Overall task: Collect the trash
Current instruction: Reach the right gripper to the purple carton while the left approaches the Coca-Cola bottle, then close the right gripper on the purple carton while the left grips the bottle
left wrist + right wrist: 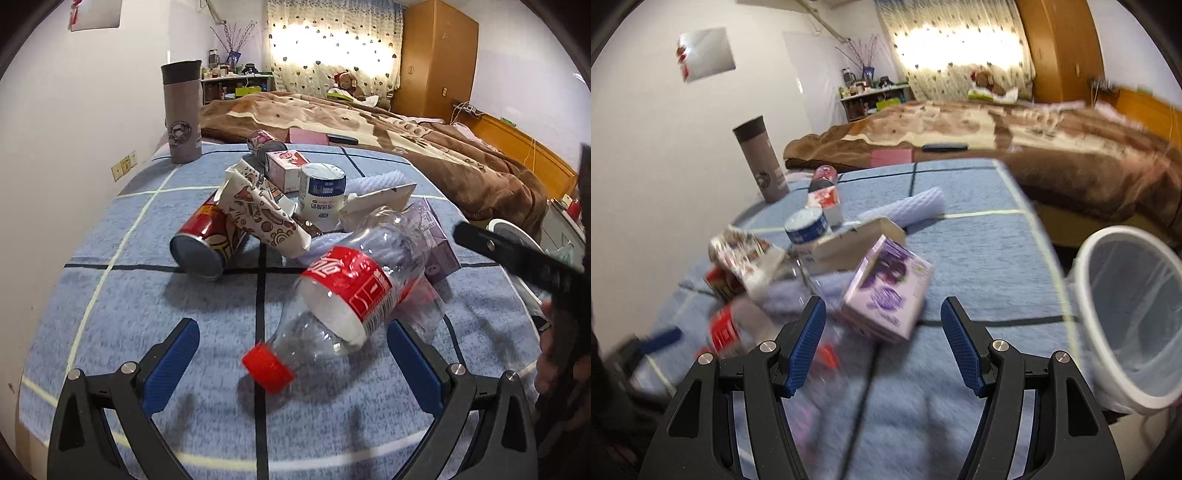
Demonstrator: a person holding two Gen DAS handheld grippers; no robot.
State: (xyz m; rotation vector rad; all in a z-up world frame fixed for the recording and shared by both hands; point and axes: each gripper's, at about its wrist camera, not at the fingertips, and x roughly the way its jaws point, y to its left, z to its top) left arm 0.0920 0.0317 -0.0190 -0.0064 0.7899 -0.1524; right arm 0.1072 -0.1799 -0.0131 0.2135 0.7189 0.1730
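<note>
A pile of trash lies on the blue checked cloth point(110, 295). A clear plastic bottle point(347, 288) with a red label and red cap point(267, 367) lies nearest. My left gripper point(291, 345) is open, its jaws on either side of the bottle's neck, not touching it. Behind lie a red can point(207, 240), a patterned paper cup point(258, 214), a white-blue tub point(321, 195) and a purple carton point(886, 291). My right gripper point(882, 328) is open just in front of the purple carton. The bottle point(731, 325) shows blurred at its left.
A white bin point(1126, 321) with a liner stands off the table's right edge. A grey thermos point(183, 110) stands upright at the back left. A pink carton point(284, 166), a white foam sleeve point(908, 208) and a cardboard piece point(857, 240) lie in the pile. A bed lies behind.
</note>
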